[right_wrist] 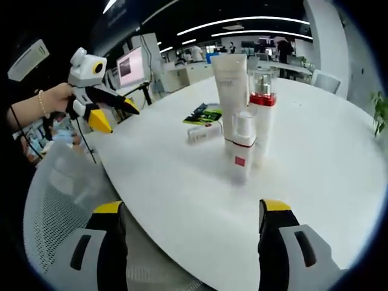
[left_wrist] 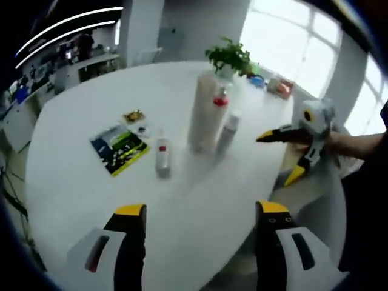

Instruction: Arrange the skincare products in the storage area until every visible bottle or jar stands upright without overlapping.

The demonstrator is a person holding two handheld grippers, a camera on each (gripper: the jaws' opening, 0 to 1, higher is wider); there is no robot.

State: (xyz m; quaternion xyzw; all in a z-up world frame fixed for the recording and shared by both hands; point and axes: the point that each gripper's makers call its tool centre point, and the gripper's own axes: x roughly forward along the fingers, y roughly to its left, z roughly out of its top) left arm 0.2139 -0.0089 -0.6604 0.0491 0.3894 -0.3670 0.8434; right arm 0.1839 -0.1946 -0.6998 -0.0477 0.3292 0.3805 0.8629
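A tall cream tube point(left_wrist: 203, 112) point(right_wrist: 230, 79) stands upright mid-table. Close beside it stand a clear bottle with a red collar point(left_wrist: 221, 100) point(right_wrist: 262, 115) and a small white spray bottle point(left_wrist: 229, 130) point(right_wrist: 240, 151). A small white bottle with a red label point(left_wrist: 162, 156) point(right_wrist: 203, 133) lies on its side near a green leaflet point(left_wrist: 119, 148) point(right_wrist: 205, 113). My left gripper point(left_wrist: 201, 209) point(right_wrist: 118, 118) hovers open over the near table edge, holding nothing. My right gripper point(right_wrist: 191, 207) point(left_wrist: 279, 156) is also open and empty, short of the standing group.
The round white table point(left_wrist: 91, 194) point(right_wrist: 327, 170) also carries a small dish point(left_wrist: 134, 115), a potted plant point(left_wrist: 229, 57) and small items point(left_wrist: 279, 85) at its far side. A mesh chair point(right_wrist: 54, 200) stands by the table edge. A person's hand point(right_wrist: 57, 97) holds the left gripper.
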